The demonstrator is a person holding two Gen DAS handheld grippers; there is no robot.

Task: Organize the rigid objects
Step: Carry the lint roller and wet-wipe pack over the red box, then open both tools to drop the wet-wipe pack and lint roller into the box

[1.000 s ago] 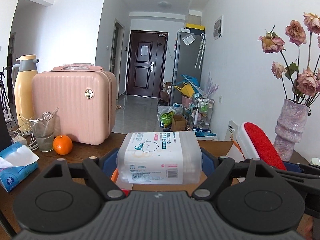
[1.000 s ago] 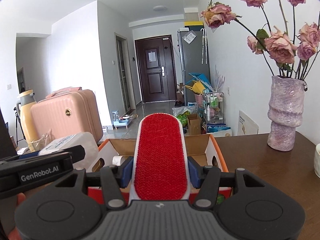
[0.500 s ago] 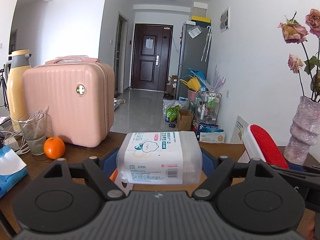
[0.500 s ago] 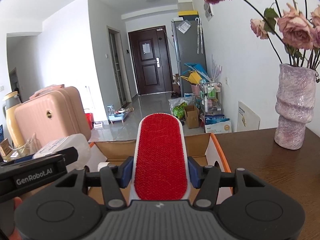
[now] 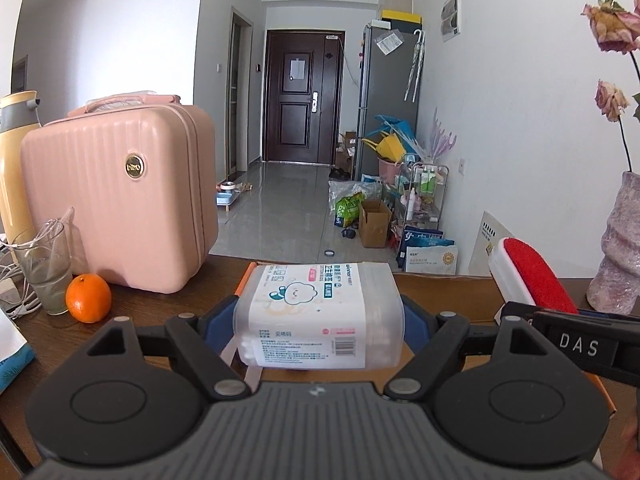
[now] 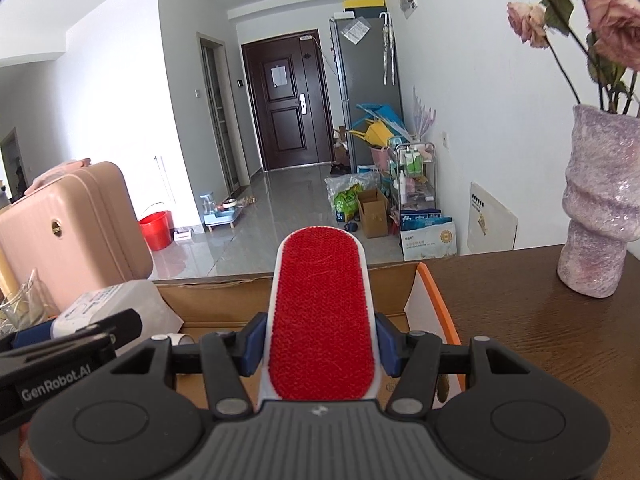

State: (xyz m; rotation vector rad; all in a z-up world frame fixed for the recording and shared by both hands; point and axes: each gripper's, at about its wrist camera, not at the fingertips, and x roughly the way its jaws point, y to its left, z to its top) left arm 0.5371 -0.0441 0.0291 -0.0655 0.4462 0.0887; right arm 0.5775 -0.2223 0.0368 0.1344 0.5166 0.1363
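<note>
- The left gripper [image 5: 320, 320] clamps a clear cotton-swab box [image 5: 320, 312] across its width, jaws wide; the right gripper [image 6: 320, 340] pinches a red lint brush [image 6: 322, 312] at half spread.
- Both loads hang just above the cardboard box [image 6: 280, 292] ahead of the fingers.
- Likely step: lower each inside the walls, level, and release only once bottomed.
- The grippers ride side by side, so keep them apart.
- Left of the tools stand a pink case [image 5: 120, 200], orange [image 5: 88, 298] and glass [image 5: 46, 272]; the vase [image 6: 596, 208] stands right.

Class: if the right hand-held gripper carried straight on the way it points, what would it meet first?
Probably the cardboard box, open just ahead and below the lint brush it holds; depth is uncertain.
</note>
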